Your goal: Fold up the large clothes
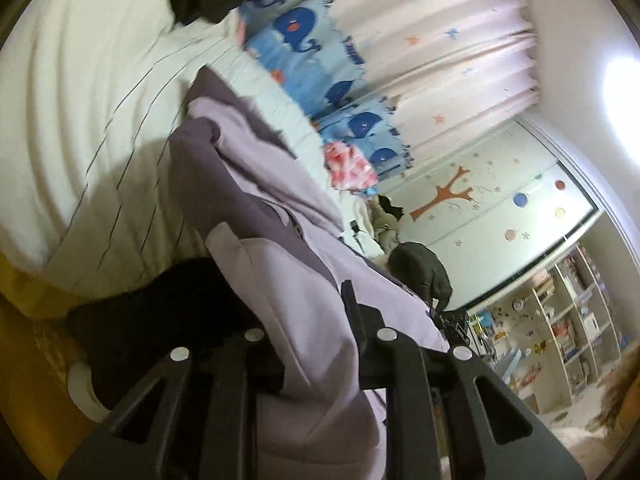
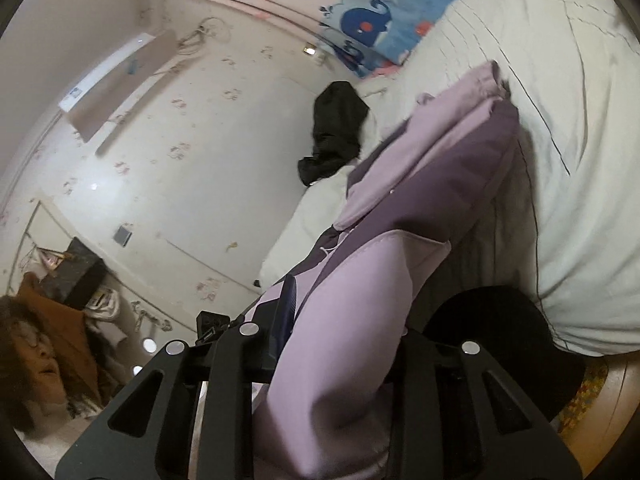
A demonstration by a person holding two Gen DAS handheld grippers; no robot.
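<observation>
A large lilac garment with darker purple panels [image 1: 280,216] is lifted above the white striped bed [image 1: 100,112]. My left gripper [image 1: 316,344] is shut on a fold of its lilac cloth, which hangs down between the fingers. In the right wrist view the same garment [image 2: 432,176] stretches from the bed up into my right gripper [image 2: 344,340], which is shut on another fold. The cloth hides the fingertips of both grippers. The far end of the garment rests bunched on the bed [image 2: 580,160].
A black garment [image 2: 336,132] lies at the bed's edge by the wall. A blue whale-print blanket [image 1: 312,52] and a pink cloth [image 1: 352,164] lie farther up the bed. A dark jacket [image 1: 420,272] and shelves [image 1: 568,320] stand beyond. A person's face [image 2: 36,364] shows at the lower left.
</observation>
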